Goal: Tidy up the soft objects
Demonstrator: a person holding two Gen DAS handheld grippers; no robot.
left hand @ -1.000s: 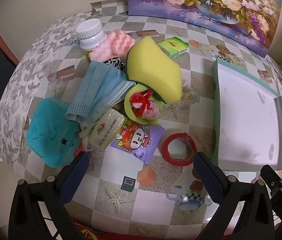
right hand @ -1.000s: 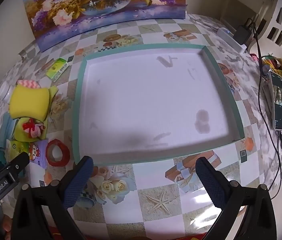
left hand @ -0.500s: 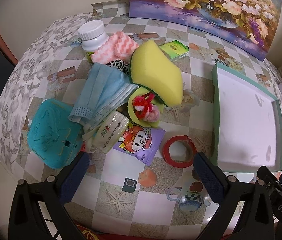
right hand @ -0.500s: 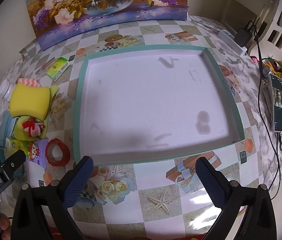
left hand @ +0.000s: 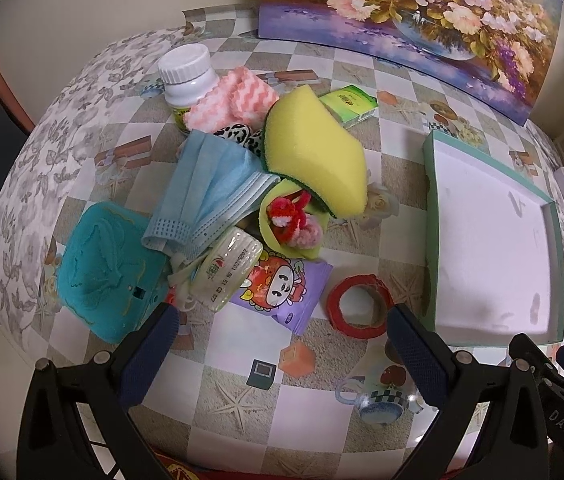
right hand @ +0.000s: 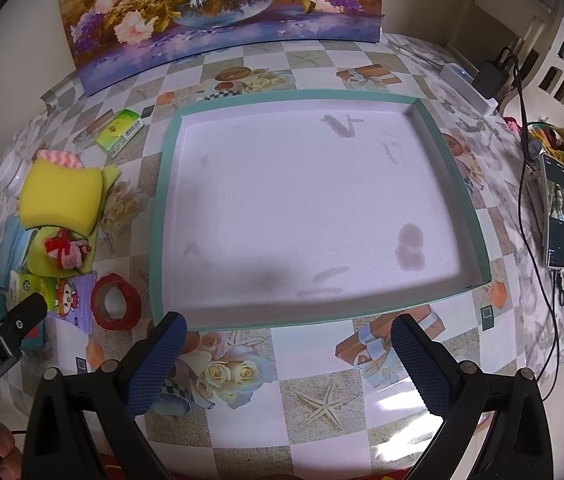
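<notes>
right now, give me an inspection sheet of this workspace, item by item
surface: table under a checked, picture-printed cloth.
job's things: yellow sponge lying on the pile; blue face mask, pink cloth and teal pouch around it; teal-rimmed tray holds nothing.
clutter: white bottle, red tape roll, purple snack packet, green box.
grippers: left tool open, above the table short of the pile; right tool open, before the tray's near edge.
cables: black cable running from a charger down the right side.
surroundings: flower painting against the wall; phone lit.
</notes>
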